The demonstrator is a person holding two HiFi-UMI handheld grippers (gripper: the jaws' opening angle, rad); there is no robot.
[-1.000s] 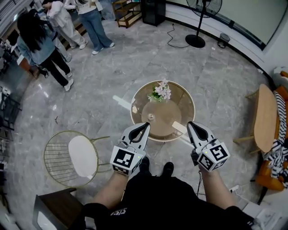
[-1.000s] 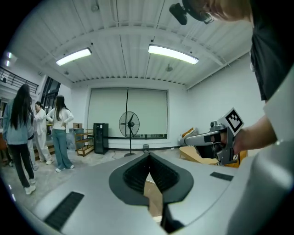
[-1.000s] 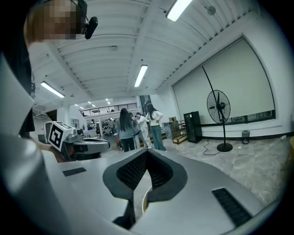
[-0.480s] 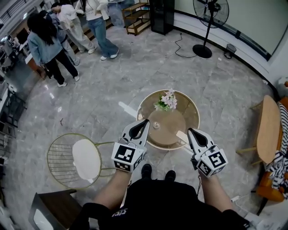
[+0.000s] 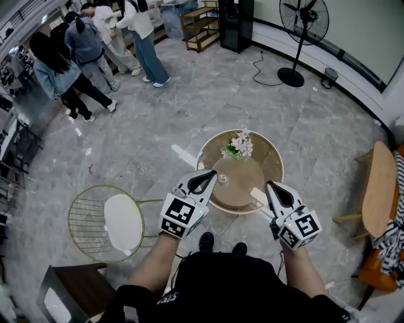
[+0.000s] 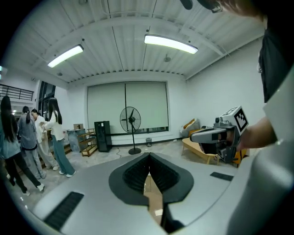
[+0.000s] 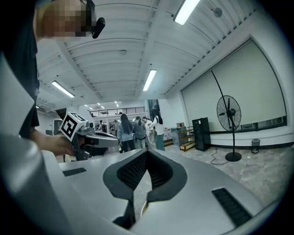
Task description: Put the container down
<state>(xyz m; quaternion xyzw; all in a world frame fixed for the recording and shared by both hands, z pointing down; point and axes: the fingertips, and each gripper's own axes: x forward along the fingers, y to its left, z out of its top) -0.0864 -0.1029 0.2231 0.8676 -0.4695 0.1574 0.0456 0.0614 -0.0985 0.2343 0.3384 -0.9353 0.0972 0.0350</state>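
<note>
**Both grippers are empty, and the little container sits on the table**

A person stands at a low round table (image 5: 276, 158) and holds a gripper in each hand.

The left gripper (image 5: 213, 172) is squeezed closed. In the left gripper view its two dark fingers (image 6: 138, 172) meet at the tips, and there is nothing between them. Only a bit of the tan table top shows in the thin gap lower down.

The right gripper (image 5: 270, 185) is closed too. In the right gripper view its fingers (image 7: 158, 172) touch at the tips and hold nothing.

The small container (image 5: 222, 178) stands on the table top. It is pale and too small to see well. It is just beside the tip of the left gripper, on the side nearer the middle of the table. I cannot tell if the tip touches it. It is outside the fingers, not between them. The right gripper is well apart from it, over the near edge of the table.

A bunch of pink and white flowers (image 5: 238, 145) stands at the far side of the table. A round wire chair (image 5: 104, 222) with a white seat is on the left. Some people (image 5: 82, 44) stand far off on the grey floor (image 5: 189, 107). A tall fan (image 5: 307, 19) stands by the far wall.
</note>
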